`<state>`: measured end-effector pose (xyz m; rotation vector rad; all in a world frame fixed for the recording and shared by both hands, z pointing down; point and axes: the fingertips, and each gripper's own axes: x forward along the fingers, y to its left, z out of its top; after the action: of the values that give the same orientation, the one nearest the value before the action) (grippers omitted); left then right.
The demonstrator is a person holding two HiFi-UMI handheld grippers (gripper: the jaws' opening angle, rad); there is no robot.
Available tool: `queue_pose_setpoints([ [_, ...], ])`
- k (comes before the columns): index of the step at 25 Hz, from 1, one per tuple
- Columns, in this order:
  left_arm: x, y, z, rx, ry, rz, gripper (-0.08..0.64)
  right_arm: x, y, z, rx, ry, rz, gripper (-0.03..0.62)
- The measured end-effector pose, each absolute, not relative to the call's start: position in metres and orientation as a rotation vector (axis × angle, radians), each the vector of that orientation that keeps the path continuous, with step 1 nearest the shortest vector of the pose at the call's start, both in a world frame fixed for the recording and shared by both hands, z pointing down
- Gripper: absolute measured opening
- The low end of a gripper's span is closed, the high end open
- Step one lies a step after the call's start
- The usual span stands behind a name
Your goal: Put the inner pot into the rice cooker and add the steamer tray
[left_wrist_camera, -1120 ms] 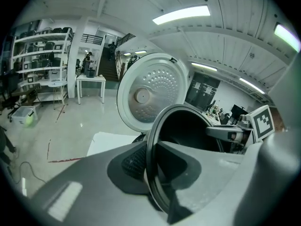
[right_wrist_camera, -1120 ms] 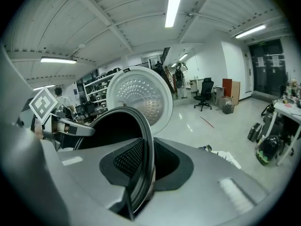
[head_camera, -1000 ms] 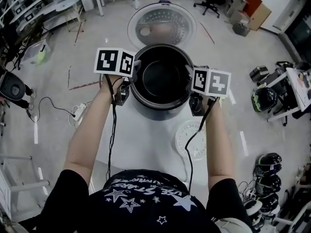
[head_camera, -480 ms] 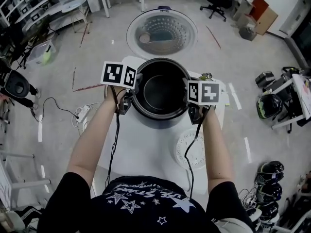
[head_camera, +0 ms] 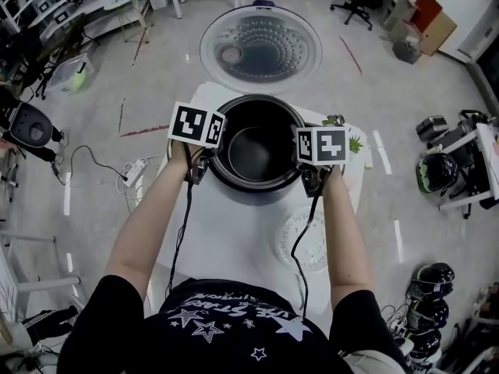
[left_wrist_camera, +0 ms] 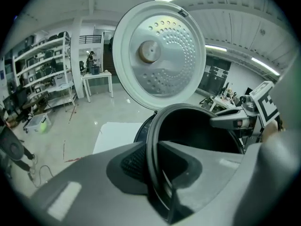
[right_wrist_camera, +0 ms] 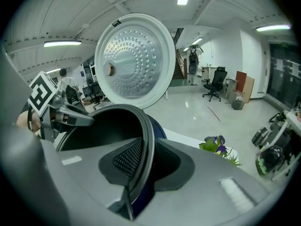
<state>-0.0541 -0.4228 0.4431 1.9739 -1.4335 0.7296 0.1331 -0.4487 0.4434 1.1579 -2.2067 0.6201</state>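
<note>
The dark inner pot (head_camera: 253,142) hangs by its rim between my two grippers, over the mouth of the rice cooker (left_wrist_camera: 142,132). My left gripper (head_camera: 204,160) is shut on the pot's left rim (left_wrist_camera: 155,140). On the opposite rim (right_wrist_camera: 146,140) my right gripper (head_camera: 306,171) is shut. The cooker's round perforated lid (head_camera: 260,49) stands open behind the pot. Whether the pot rests fully inside the cooker body cannot be told. The white round steamer tray (head_camera: 306,238) lies on the table near my right forearm.
The cooker stands on a small white table (head_camera: 230,224). A little plant (head_camera: 352,142) sits at the table's right edge. Cables and a power strip (head_camera: 131,178) lie on the floor at left; helmets and racks stand at right.
Both grippers have lowered the pot toward the cooker; it looks smaller and sits closer in front of the open lid than a second ago.
</note>
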Motion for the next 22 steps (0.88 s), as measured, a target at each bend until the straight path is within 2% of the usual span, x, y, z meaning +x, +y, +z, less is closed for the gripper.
queue_pose_setpoints([
  [9,-0.055,-0.424,0.444,2.058,-1.66,0.985,0.092,0.133,-0.447,0.447,1.143,-2.128,0.354,0.13],
  [14,-0.06,-0.426,0.442,2.103,-1.685,0.979,0.097,0.127,-0.443,0.446,1.109,-2.173,0.358,0.156],
  [15,-0.06,-0.425,0.442,2.112,-1.676,0.956,0.106,0.125,-0.44,0.447,1.103,-2.18,0.368,0.182],
  [17,-0.062,-0.42,0.441,2.125,-1.656,0.887,0.207,0.123,-0.432,0.444,1.114,-2.201,0.407,0.21],
  [22,-0.064,-0.405,0.419,2.184,-1.6,0.72,0.267,0.128,-0.415,0.418,1.231,-2.242,0.456,0.246],
])
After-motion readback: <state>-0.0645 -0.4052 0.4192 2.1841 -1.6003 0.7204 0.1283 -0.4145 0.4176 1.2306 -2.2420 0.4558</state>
